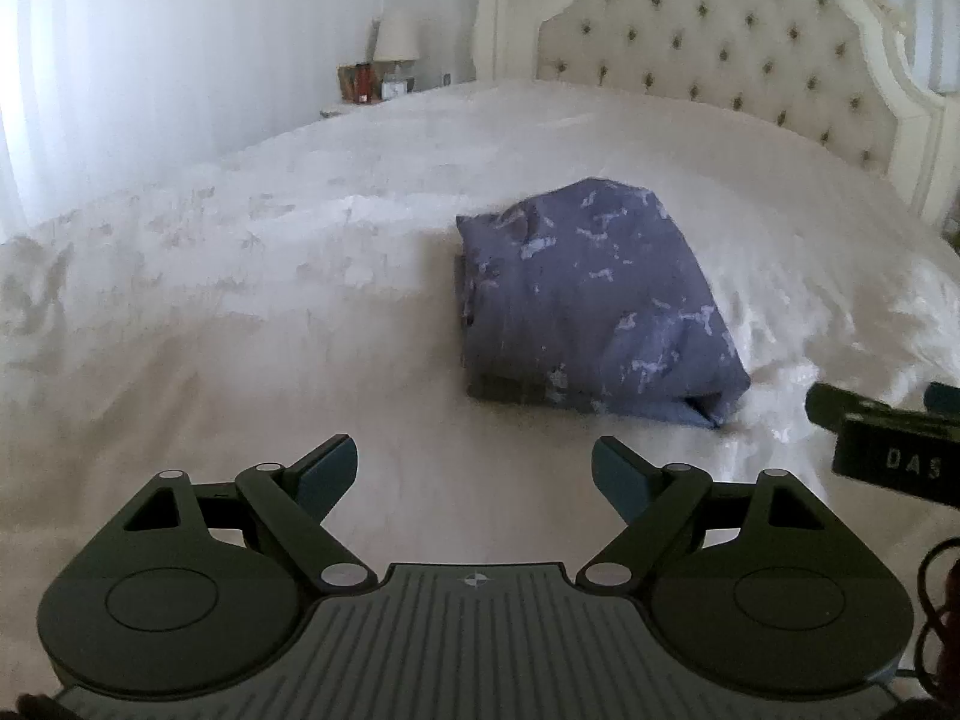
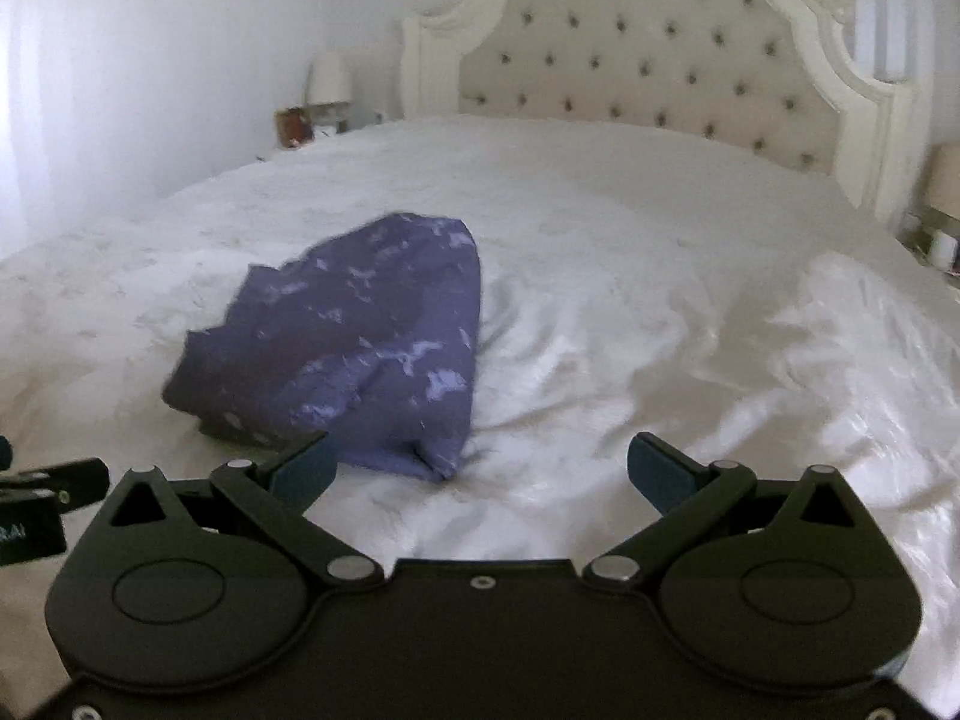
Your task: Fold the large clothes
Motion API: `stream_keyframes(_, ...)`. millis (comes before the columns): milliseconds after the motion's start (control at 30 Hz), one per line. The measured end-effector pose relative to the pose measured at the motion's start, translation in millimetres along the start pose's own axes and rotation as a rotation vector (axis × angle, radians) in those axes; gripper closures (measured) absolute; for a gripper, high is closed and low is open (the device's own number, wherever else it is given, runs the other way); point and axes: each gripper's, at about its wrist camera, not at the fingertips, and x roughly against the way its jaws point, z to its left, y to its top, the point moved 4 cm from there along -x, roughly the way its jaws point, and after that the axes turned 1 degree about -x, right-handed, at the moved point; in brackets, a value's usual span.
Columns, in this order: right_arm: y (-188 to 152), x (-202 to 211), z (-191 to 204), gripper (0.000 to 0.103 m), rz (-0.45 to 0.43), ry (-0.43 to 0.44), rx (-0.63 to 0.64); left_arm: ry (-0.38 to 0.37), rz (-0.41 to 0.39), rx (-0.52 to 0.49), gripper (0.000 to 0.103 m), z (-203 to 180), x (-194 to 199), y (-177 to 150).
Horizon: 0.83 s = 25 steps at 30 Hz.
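A white bedspread (image 1: 240,312) stretched to a tufted headboard (image 1: 708,54), a lamp (image 1: 396,39) far left. My left claw (image 1: 474,474) and right claw (image 2: 480,468) gaped wide, empty — the folded purple garment (image 1: 588,300) lay just beyond them, untouched.

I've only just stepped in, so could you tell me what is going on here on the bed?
A person holds a gripper in each hand over a white bed. A purple patterned garment lies folded into a compact bundle on the bedspread. The left gripper and right gripper are both open and empty, short of the bundle and not touching it.
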Motion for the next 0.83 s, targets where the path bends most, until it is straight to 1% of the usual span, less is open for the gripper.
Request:
stream_keyframes(200, -12.1, 0.5, 4.1, 0.001, 0.06, 0.144, -0.026, 0.002, 0.024, -0.016, 0.018, -1.8, 0.1, -6.1)
stream_keyframes(267, -15.7, 0.3, 7.4, 0.001, 0.076, 0.165, -0.023, -0.004, 0.033, -0.013, 0.018, -2.0, 0.0, -7.7)
stream_keyframes(433, -19.4, 1.9, 10.6, 0.001, 0.08, 0.175, -0.029, -0.014, 0.036, -0.012, 0.018, -3.1, 2.3, -10.1)
stream_keyframes(533, -18.0, 3.1, 8.3, 0.001, 0.071, 0.175, -0.047, -0.016, 0.018, -0.013, 0.018, -3.2, 5.1, -10.1)
stream_keyframes(633, -17.0, 2.6, 5.2, 0.001, 0.07, 0.178, -0.068, -0.002, -0.001, -0.007, 0.018, -3.2, 7.6, -9.9)
stream_keyframes(733, -17.3, -0.3, 1.9, 0.001, 0.081, 0.181, -0.086, -0.003, -0.006, -0.001, 0.018, -3.2, 8.1, -9.5)
stream_keyframes(833, -19.5, -3.9, 0.6, 0.001, 0.103, 0.186, -0.101, -0.01, 0.007, 0.0, 0.018, -2.7, 5.7, -9.5)
